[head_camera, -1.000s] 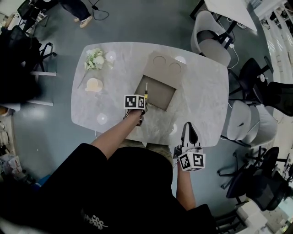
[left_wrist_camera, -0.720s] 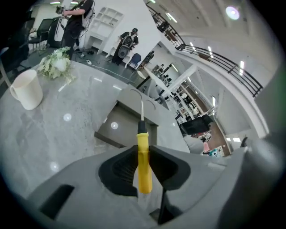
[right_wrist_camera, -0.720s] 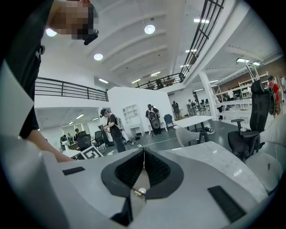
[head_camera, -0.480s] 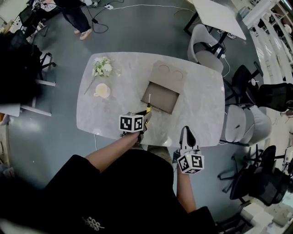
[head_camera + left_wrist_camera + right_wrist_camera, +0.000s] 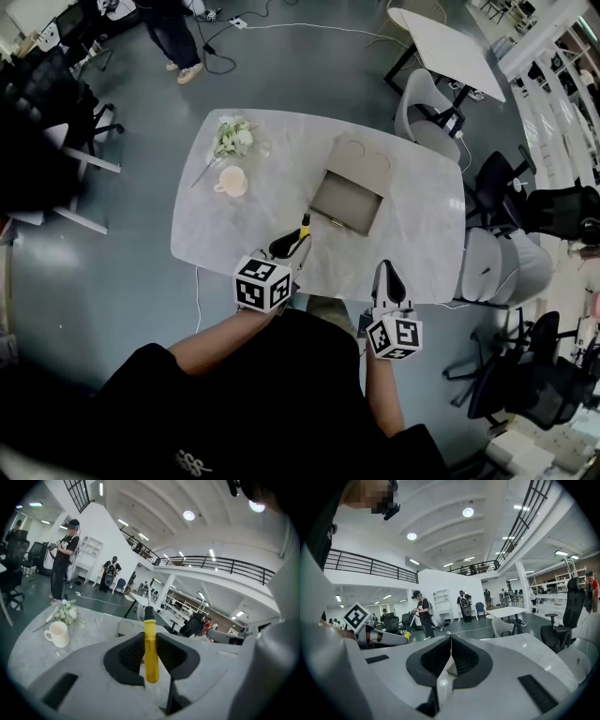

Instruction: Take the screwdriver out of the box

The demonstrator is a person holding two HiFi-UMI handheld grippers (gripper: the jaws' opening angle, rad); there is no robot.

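My left gripper (image 5: pixel 292 242) is shut on the yellow handle of the screwdriver (image 5: pixel 150 649), whose black collar and thin shaft stick up past the pads. In the head view the screwdriver (image 5: pixel 304 229) hangs above the table's near half, clear of the open grey box (image 5: pixel 344 204), which lies behind it to the right. My right gripper (image 5: pixel 385 278) hovers at the table's near right edge with its pads pressed together and nothing between them; in the right gripper view the right gripper (image 5: pixel 450 645) points across the table.
On the white marble table (image 5: pixel 262 216) a cream mug (image 5: pixel 231 181) and a bunch of white flowers (image 5: pixel 233 137) sit at the far left. The box's lid (image 5: pixel 360 155) with two round recesses lies open behind it. Chairs (image 5: pixel 431 103) stand to the right; people stand beyond.
My left gripper has risen with the screwdriver out of the box and drawn back toward me. The right gripper has shifted a little; its jaws stay closed.
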